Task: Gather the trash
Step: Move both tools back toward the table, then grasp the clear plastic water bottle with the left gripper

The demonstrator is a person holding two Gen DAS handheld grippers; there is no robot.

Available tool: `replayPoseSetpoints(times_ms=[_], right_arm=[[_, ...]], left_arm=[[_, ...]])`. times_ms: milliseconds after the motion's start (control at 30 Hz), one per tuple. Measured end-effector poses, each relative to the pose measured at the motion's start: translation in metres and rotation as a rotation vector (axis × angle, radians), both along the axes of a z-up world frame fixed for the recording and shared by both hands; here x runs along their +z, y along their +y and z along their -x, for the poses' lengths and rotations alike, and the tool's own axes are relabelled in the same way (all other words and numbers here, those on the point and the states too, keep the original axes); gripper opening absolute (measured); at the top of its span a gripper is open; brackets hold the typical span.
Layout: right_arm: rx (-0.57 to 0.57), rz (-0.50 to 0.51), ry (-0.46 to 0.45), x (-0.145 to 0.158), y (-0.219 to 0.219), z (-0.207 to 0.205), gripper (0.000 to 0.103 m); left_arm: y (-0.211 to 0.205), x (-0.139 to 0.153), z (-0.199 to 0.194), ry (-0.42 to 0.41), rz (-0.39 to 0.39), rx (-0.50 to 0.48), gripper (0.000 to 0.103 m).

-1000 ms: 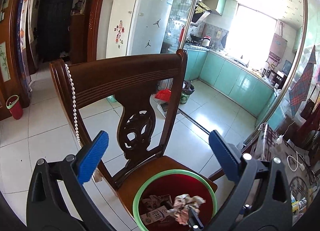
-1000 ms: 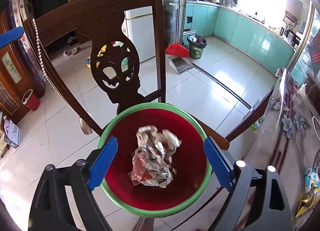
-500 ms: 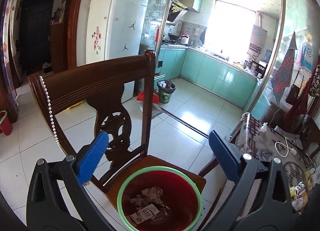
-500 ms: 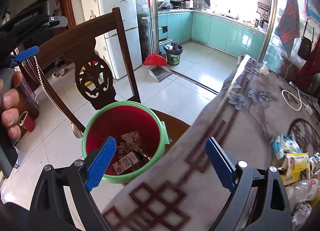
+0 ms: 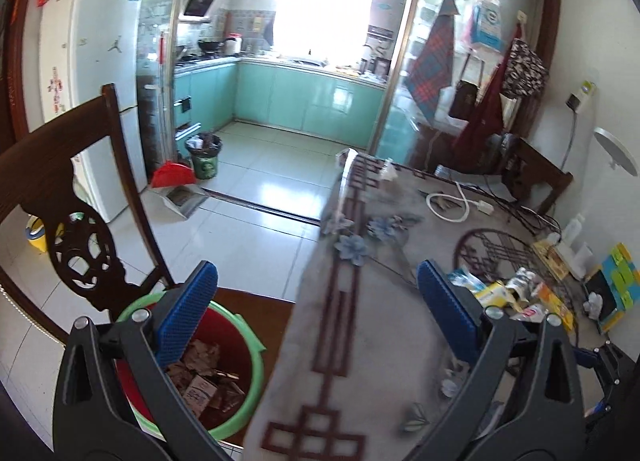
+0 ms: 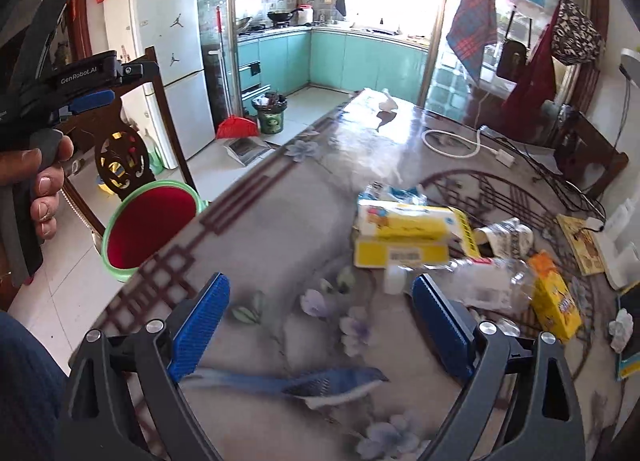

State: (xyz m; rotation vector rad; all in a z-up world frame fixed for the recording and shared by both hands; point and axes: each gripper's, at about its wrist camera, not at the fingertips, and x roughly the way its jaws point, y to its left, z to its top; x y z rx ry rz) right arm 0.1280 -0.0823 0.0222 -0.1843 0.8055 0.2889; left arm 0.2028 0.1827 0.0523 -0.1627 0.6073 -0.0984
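Both grippers are hanging wide with nothing between the jaws: the right gripper (image 6: 320, 325) is facing the trash pile (image 6: 404, 233) at right of centre on the worktop (image 6: 280, 229), the left gripper (image 5: 316, 321) straddling the worktop edge. A second ago both were hovering over the red bin (image 6: 150, 221), now sitting left on the chair (image 5: 60, 165), suggesting a return trip for another piece
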Motion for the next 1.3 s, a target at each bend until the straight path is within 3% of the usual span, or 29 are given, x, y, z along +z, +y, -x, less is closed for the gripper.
replayPoseSetpoints(times_ms=[300, 533, 633, 967, 1300], right_arm=[[-0.108, 0.036, 0.007, 0.0, -0.101, 0.029, 0.09], [-0.201, -0.024, 0.005, -0.008, -0.15, 0.038, 0.096], [-0.231, -0.073, 0.031, -0.013, -0.164, 0.034, 0.096], [-0.293, -0.104, 0.046, -0.013, -0.195, 0.027, 0.096], [-0.325, -0.145, 0.039, -0.007, -0.214, 0.024, 0.096]], left_arm=[[-0.14, -0.034, 0.022, 0.034, -0.084, -0.351, 0.098], [-0.231, -0.055, 0.029, 0.034, -0.19, -0.593, 0.098], [-0.254, -0.063, 0.02, 0.06, -0.208, -0.617, 0.098], [-0.312, -0.096, -0.028, 0.2, -0.218, -0.632, 0.098], [-0.339, -0.129, -0.052, 0.293, -0.255, -0.657, 0.096]])
